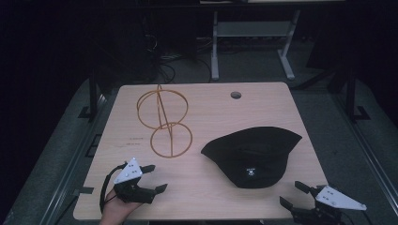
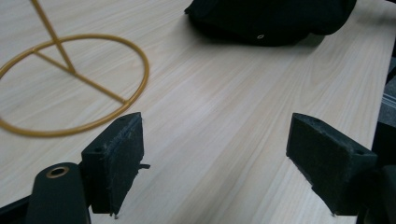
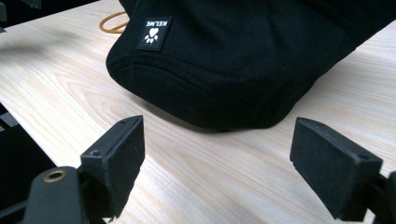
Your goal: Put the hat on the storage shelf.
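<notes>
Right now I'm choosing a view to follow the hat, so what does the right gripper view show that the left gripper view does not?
The right gripper view alone shows the white paw label on the black hat, lying close before the open right tongs. The left gripper view alone shows the gold wire stand, its base ring and slanted rod, left of the open left tongs. Both share the hat and the wooden table.
</notes>
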